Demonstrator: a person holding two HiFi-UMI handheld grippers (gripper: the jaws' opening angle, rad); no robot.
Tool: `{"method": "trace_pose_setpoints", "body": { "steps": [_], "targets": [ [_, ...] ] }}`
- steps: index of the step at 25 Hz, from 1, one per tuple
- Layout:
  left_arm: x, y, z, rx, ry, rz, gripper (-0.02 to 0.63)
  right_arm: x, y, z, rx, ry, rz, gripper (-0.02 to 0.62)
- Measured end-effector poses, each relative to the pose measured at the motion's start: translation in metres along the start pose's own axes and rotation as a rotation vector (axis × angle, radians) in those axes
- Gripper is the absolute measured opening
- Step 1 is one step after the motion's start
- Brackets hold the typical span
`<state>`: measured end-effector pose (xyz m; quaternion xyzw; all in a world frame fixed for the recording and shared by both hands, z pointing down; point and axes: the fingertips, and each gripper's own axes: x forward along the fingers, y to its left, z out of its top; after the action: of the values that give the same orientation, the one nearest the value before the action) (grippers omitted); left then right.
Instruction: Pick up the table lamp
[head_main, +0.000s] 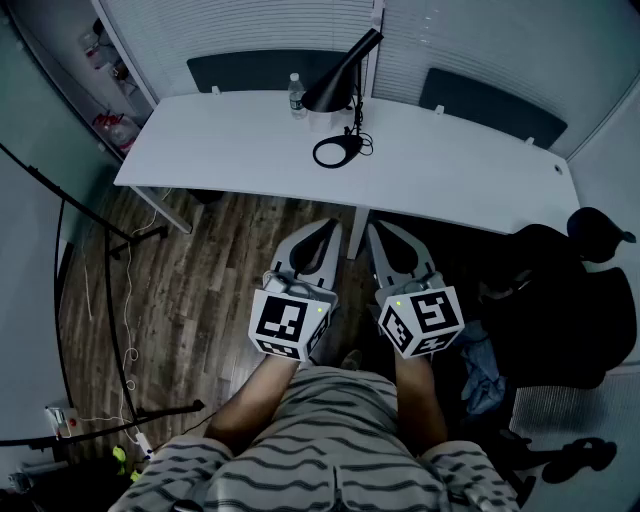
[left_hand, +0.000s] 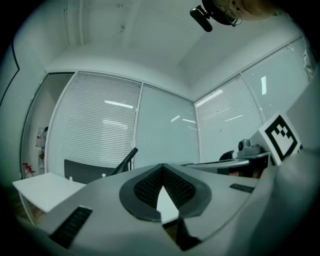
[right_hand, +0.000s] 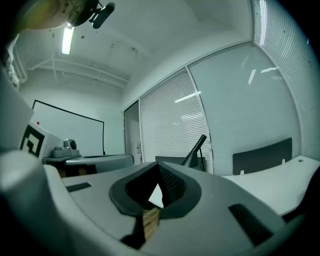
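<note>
Table lamp (head_main: 333, 95) stands at the far edge of the white desk (head_main: 230, 150), just beside a water bottle (head_main: 297, 97). Short of the desk's near edge, left gripper (head_main: 326, 230) and right gripper (head_main: 380, 232) hover level, both clenched on nothing.

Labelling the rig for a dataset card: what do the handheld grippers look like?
The left gripper and right gripper have light grey, tapering jaws lined with dark textured pads. Each carries a white cube printed with black square markers. The person wears striped clothing.
</note>
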<state>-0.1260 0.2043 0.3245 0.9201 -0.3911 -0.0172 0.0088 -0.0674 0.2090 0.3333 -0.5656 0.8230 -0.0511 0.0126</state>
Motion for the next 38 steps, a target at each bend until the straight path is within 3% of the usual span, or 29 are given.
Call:
{"method": "trace_pose_setpoints", "body": {
  "steps": [11,16,28,38],
  "targets": [
    [0.013,-0.001,-0.005,-0.007,0.008,0.015,0.008,0.002,-0.012,0.003,0.016,-0.019,0.026,0.011],
    [0.033,-0.009,-0.008,-0.015,0.013,-0.001,0.009,0.003,-0.032,0.005,0.019,-0.021,0.034,0.011],
    [0.071,-0.026,-0.025,-0.016,0.028,0.042,0.012,0.004,-0.083,-0.010,0.055,-0.001,0.050,0.011],
    [0.118,0.004,-0.040,-0.020,0.043,0.039,0.018,0.049,-0.114,-0.017,0.056,0.007,0.044,0.011]
  ]
}}
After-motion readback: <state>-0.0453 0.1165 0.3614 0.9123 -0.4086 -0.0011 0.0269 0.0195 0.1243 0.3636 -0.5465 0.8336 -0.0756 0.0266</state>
